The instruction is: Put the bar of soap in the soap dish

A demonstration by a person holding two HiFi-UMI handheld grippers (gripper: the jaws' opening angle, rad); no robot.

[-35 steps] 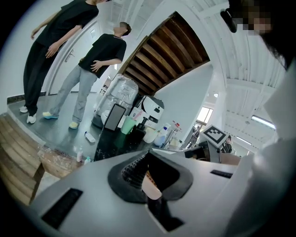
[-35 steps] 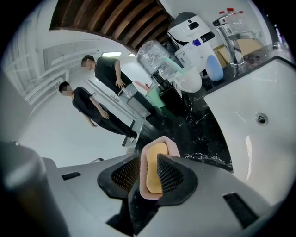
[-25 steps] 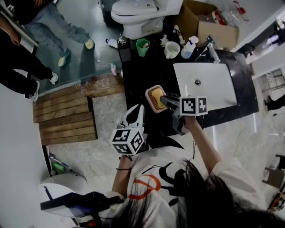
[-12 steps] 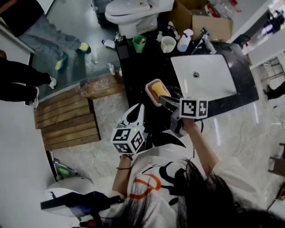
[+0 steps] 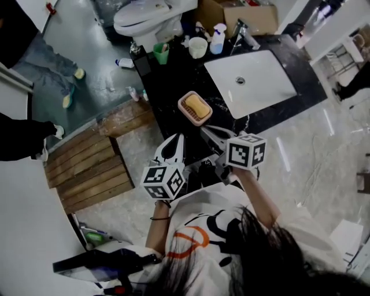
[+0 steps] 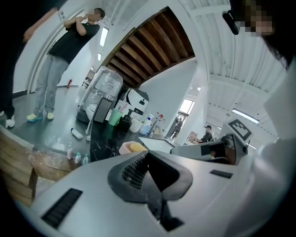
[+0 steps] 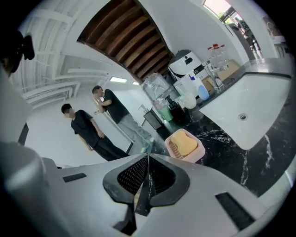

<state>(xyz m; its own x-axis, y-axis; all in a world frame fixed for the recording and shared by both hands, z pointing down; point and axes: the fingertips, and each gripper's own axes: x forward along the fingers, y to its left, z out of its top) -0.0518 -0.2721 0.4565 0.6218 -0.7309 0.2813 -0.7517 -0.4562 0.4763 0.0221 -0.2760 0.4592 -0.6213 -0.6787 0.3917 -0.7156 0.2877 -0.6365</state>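
A yellow bar of soap (image 5: 196, 106) lies inside the pink soap dish (image 5: 203, 116) on the black marble counter (image 5: 173, 87), left of the sink. The right gripper view shows the soap (image 7: 186, 143) resting in the dish (image 7: 198, 153), apart from my jaws. My right gripper (image 5: 208, 132) is just short of the dish on its near side; its jaws have just been closing with nothing between them and now stand shut (image 7: 148, 158). My left gripper (image 5: 176, 139) is at the counter's near edge, shut and empty (image 6: 147, 153), with the dish (image 6: 125, 148) beyond its tips.
A white sink basin (image 5: 248, 81) with a faucet (image 5: 243, 32) fills the counter's right. A green cup (image 5: 161, 53), a white cup (image 5: 198, 47) and a spray bottle (image 5: 218, 37) stand at the back. A toilet (image 5: 147, 17) and a wooden platform (image 5: 87, 167) are on the left.
My right gripper has drawn back from the dish toward me and up, leaving the soap in the dish. The left gripper shifted slightly. The head view has swung.
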